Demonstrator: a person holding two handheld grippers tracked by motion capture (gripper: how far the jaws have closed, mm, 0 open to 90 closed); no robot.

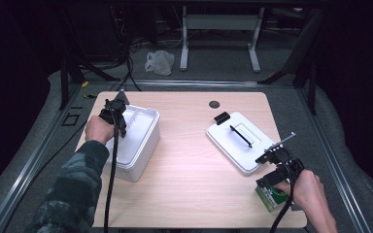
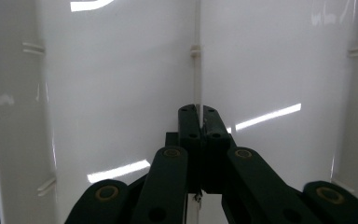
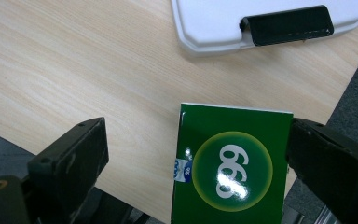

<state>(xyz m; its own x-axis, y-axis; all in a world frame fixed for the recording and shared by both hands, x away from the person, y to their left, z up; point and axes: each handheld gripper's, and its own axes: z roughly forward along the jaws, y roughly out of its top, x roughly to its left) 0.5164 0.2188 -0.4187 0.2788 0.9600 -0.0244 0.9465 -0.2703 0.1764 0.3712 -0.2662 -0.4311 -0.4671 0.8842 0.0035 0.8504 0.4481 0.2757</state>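
A white plastic box point(image 1: 135, 145) stands open at the table's left. My left gripper point(image 1: 115, 115) reaches over its left rim, held by a hand in a camouflage sleeve. In the left gripper view the left gripper point(image 2: 198, 119) is shut on a thin white upright wall point(image 2: 197, 79) of that box. At the front right corner a green carton point(image 1: 270, 196) with a "999" mark lies on the table. My right gripper point(image 3: 196, 135) stands open around the green carton point(image 3: 233, 158): the right jaw is against its edge and the left jaw is well apart from it.
The box's white lid point(image 1: 238, 141), with a black handle and a black latch point(image 3: 286, 25), lies flat at the right, just beyond the right gripper point(image 1: 271, 171). Bare wood tabletop point(image 1: 189, 160) lies between box and lid. The table's right edge is close to the carton.
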